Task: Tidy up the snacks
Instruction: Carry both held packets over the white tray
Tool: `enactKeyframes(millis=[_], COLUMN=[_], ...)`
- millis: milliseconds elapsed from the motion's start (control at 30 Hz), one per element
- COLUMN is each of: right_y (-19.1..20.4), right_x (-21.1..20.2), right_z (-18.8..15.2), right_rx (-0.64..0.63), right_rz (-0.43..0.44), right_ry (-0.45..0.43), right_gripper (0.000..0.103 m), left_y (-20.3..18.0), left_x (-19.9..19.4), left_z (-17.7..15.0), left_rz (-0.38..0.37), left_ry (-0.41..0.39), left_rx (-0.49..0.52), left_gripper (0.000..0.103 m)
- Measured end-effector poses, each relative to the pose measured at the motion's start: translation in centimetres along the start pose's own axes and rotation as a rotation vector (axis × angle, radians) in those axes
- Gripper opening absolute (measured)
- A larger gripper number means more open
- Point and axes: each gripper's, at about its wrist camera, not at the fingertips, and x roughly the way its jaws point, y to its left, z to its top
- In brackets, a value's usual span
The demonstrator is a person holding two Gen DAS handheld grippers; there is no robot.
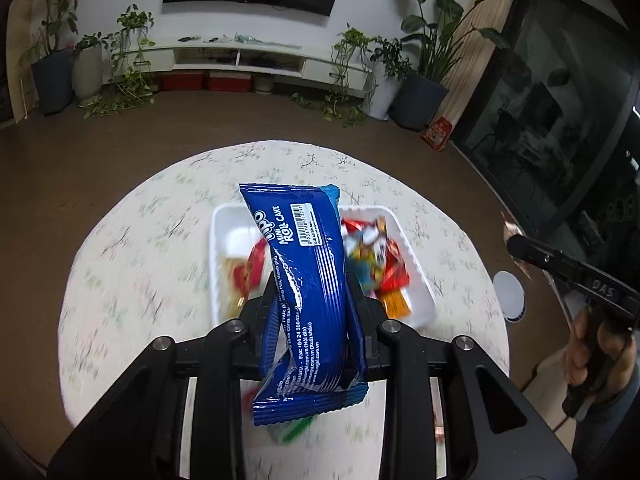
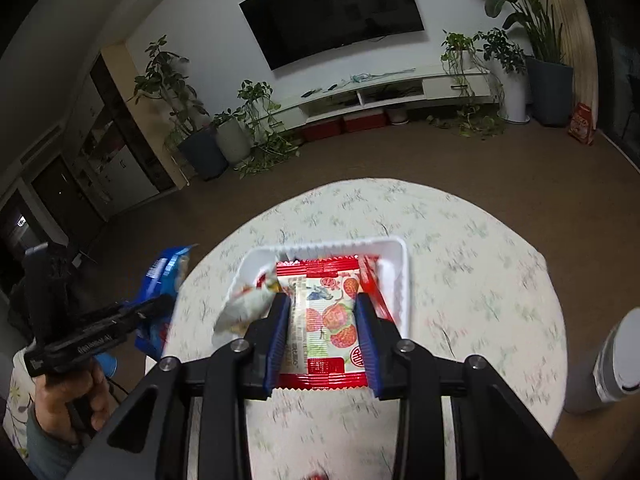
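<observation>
Fingers, left gripper (image 1: pixel 310 300): clenched on a blue mini roll cake packet (image 1: pixel 308 280), gripped across its middle, the pack standing on end with its lower crimped seam sagging below the jaws and its top leaning toward the tray. Fingers, right gripper (image 2: pixel 322 320): blue pads (image 2: pixel 280 328) pressed on either side of a red-bordered strawberry snack packet (image 2: pixel 326 320), held flat and face-up between them. Both packets are carried in the air above the table, near the tray and not yet in it. Tray: white tray (image 1: pixel 218 240), shallow, rectangular, near the table's middle; already holds several bright wrappers (image 1: pixel 376 264), red, orange and yellow, blurred and not individually legible; a pale crumpled wrapper (image 2: pixel 246 308) lies at its left edge in the right wrist view. Table: round table (image 1: pixel 140 240) with a pale floral cloth; something green and red lies on the cloth beneath the blue pack, too blurred to name. Surround: brown floor, potted plants, low white media shelf, wall-mounted screen. Risks, as judged: the blue pack is long and top-heavy in a narrow pinch, so it may swing or slip out short of the tray; the tray's right half is crowded, so a packet dropped there may slide over the low rim; both grippers approaching one tray together may collide.
</observation>
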Motion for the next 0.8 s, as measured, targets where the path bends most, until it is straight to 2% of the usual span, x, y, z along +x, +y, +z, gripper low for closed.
enactKeyframes(millis=[133,267,367,567,800], right_y=[1.8,3.4,2.1,-0.2,-0.3], right_x=[4.3,8.0,9.9,12.1,13.4], right_z=[2.2,2.0,1.1,-0.9,-2.4], right_rx=[-0.037,-0.099,-0.067,-0.022,-0.032], right_rz=[-0.030,-0.076,-0.126,-0.189,-0.217], right_ry=[0.044,0.088,0.115,0.169,0.184], right_gripper=[0.036,0.036,0.036,0.036,0.037], left_y=[-0.3,0.0,0.2,0.4,0.4], left_x=[5.1,9.0,11.1,14.1,16.3], left_z=[2.3,3.0,3.0,1.8,1.2], left_rz=[0.000,0.017,0.022,0.033,0.052], left_ry=[0.072,0.110,0.131,0.154,0.158], left_rx=[0.010,0.008,0.019,0.015,0.024], left_gripper=[0.027,0.027,0.027,0.027,0.027])
